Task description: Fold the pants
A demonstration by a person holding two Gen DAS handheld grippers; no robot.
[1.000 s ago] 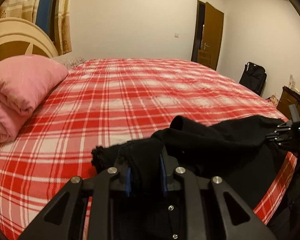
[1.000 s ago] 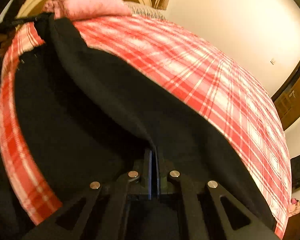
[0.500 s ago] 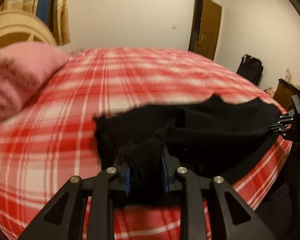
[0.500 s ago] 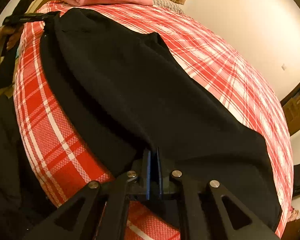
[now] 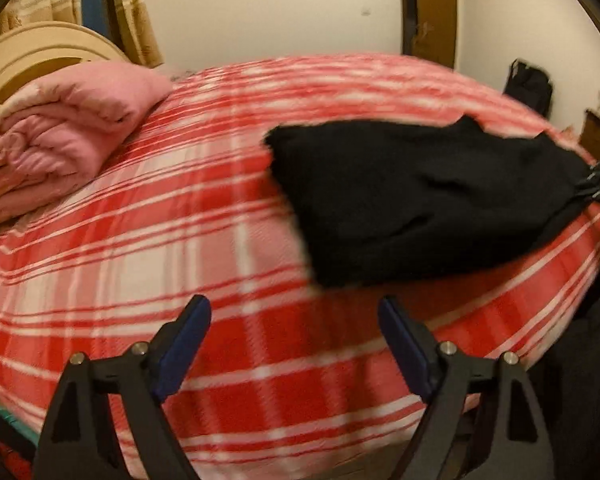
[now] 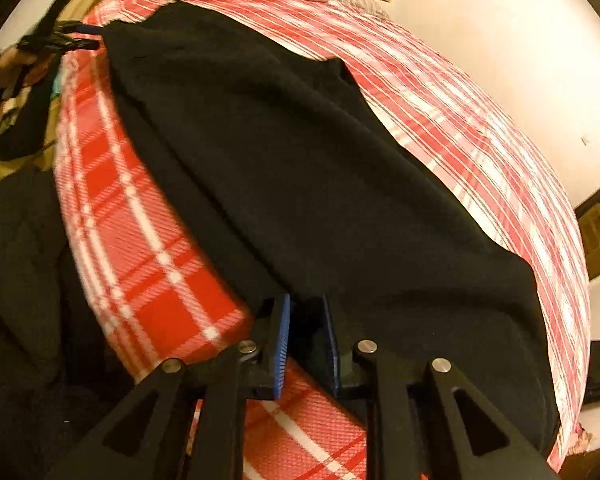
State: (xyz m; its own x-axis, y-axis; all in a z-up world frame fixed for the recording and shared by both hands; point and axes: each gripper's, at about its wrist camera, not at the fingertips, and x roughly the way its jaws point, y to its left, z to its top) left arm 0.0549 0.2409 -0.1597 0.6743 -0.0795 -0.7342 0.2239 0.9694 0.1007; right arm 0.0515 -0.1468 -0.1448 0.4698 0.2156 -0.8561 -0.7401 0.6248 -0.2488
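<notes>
A bed [image 5: 204,216] in red-and-white plaid fills the room, cream wall behind; the black pants [image 5: 420,200] lie folded flat near the bed's front edge, well apart from the pink quilt [image 5: 64,136] by the headboard; the left tool [image 5: 292,320] hangs over bare plaid, jaws just sprung wide, nothing between them; the right tool [image 6: 305,320] sits at the pants' [image 6: 300,168] near end, jaws just easing apart to a narrow gap, dark cloth between the blue pads, though whether they press on it I cannot tell.
</notes>
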